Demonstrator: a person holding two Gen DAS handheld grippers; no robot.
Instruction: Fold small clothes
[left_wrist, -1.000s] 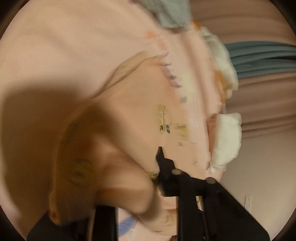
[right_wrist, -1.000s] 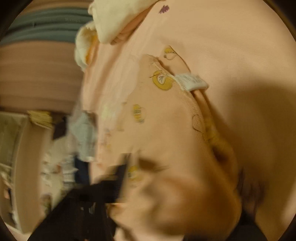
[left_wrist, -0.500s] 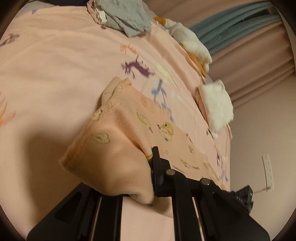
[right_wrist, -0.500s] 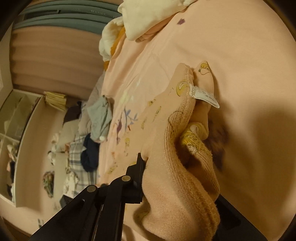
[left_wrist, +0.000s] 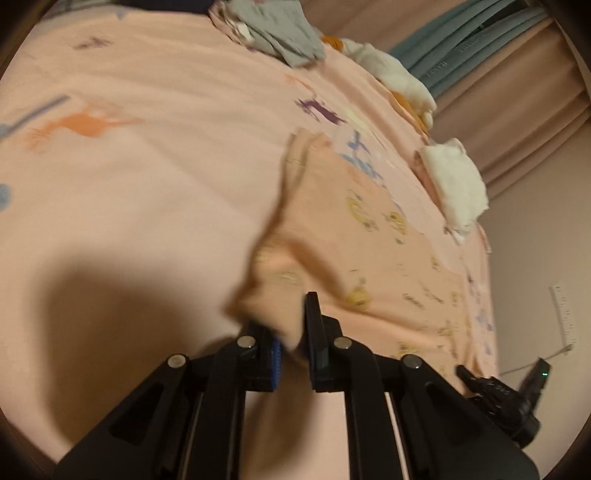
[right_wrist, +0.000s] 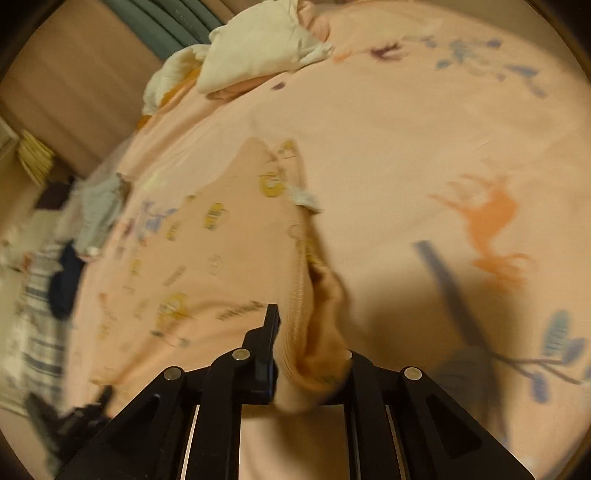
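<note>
A small peach garment (left_wrist: 354, 236) with yellow printed figures lies stretched over the pink patterned bedsheet (left_wrist: 147, 166). My left gripper (left_wrist: 291, 332) is shut on one corner of its ribbed hem. In the right wrist view the same garment (right_wrist: 207, 258) spreads to the left, with a white label (right_wrist: 304, 199) at its edge. My right gripper (right_wrist: 306, 354) is shut on the bunched ribbed hem at the other corner. The other gripper shows as a dark shape at the lower right of the left wrist view (left_wrist: 513, 395).
White folded cloths (left_wrist: 458, 184) and a white and orange bundle (left_wrist: 399, 85) lie along the bed's far edge. A grey garment (left_wrist: 284, 26) lies at the back. Striped and dark clothes (right_wrist: 48, 295) are piled off the bed's left side. Curtains (left_wrist: 517, 74) hang behind.
Both grippers have moved down and apart, drawing the garment from a bunched, raised fold into a flatter spread on the sheet. Both keep their hold on the hem.
</note>
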